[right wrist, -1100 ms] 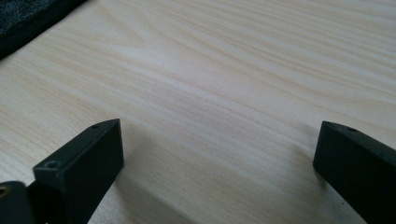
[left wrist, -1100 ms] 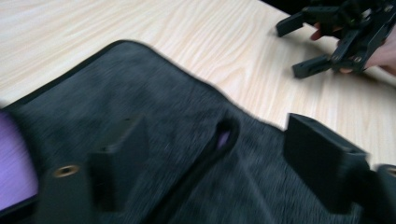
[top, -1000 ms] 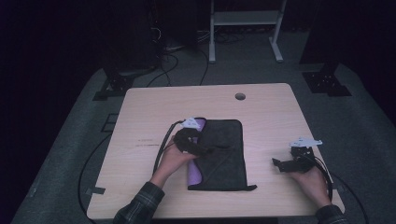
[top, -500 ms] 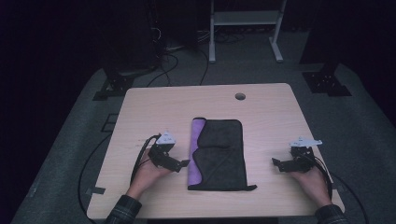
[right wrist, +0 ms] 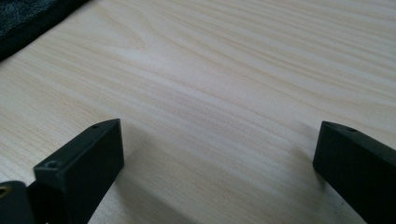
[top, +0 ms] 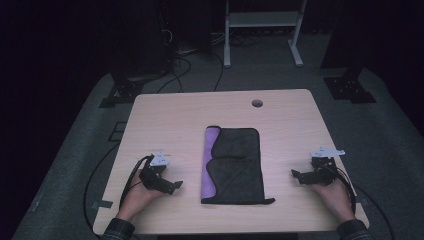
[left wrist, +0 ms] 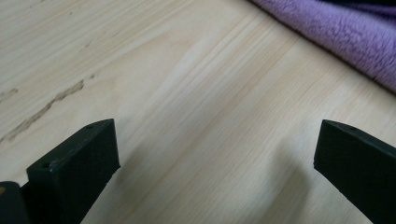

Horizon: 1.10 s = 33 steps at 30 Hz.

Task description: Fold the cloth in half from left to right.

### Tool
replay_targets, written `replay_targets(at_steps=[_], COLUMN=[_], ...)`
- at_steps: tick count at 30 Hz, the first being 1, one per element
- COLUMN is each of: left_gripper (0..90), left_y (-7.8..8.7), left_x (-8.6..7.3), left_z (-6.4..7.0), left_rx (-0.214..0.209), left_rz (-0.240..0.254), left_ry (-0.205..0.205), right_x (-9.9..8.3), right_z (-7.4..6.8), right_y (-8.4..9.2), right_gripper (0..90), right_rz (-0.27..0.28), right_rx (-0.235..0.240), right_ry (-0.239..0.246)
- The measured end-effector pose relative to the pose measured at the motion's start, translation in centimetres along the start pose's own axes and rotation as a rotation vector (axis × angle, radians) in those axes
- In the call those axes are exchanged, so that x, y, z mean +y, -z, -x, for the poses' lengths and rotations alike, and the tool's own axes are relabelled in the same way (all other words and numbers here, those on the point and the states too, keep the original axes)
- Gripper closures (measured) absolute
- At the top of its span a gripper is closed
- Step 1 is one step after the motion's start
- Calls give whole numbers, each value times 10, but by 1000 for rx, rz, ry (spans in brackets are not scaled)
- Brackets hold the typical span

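A folded cloth [top: 234,165], black on top with a purple strip along its left edge, lies flat in the middle of the wooden table [top: 175,120]. My left gripper [top: 172,186] rests low near the front left, a short way left of the cloth; its jaws have just been opening and stand wide with nothing between them. In the left gripper view the purple cloth edge [left wrist: 336,32] crosses the top right corner, past the open left gripper [left wrist: 215,149]. My right gripper [top: 298,176] sits at the front right, open and empty. The black cloth [right wrist: 28,14] fills the top left corner of the right gripper view.
A round cable hole [top: 257,103] is in the table's far side. A white metal stand [top: 260,22] and black cables lie on the grey floor behind. A person's hands and sleeves come in from the front edge.
My left gripper has left the cloth and moved left and toward the front edge, down to the bare table. The cloth lies flat where it was. The right gripper has stayed put.
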<state>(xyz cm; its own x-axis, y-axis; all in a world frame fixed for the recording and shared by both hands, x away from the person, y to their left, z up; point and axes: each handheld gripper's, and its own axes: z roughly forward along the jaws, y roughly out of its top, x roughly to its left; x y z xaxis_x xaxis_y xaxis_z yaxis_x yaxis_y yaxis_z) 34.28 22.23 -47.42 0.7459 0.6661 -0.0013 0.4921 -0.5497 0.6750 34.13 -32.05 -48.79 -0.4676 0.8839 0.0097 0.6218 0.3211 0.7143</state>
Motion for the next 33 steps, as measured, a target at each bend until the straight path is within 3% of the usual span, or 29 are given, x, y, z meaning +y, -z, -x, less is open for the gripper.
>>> replay_targets(at_steps=[3,7,25,33], left_gripper=[0,0,0,0], left_y=[-1,1,2,3], left_x=[-7,-15,-16,-16], left_z=[-3,-7,-4,-4], left_rx=[13,15,41,39], left_rz=[5,55,55,48], left_ry=[-13,-9,16,14], right_x=[0,2,41,68], right_z=[0,-3,-14,-30], right_y=[0,4,15,11], right_gripper=[20,67,161,251], right_rz=[-5,2,64,124], right_rx=[2,6,111,184], right_ry=[3,28,43,60])
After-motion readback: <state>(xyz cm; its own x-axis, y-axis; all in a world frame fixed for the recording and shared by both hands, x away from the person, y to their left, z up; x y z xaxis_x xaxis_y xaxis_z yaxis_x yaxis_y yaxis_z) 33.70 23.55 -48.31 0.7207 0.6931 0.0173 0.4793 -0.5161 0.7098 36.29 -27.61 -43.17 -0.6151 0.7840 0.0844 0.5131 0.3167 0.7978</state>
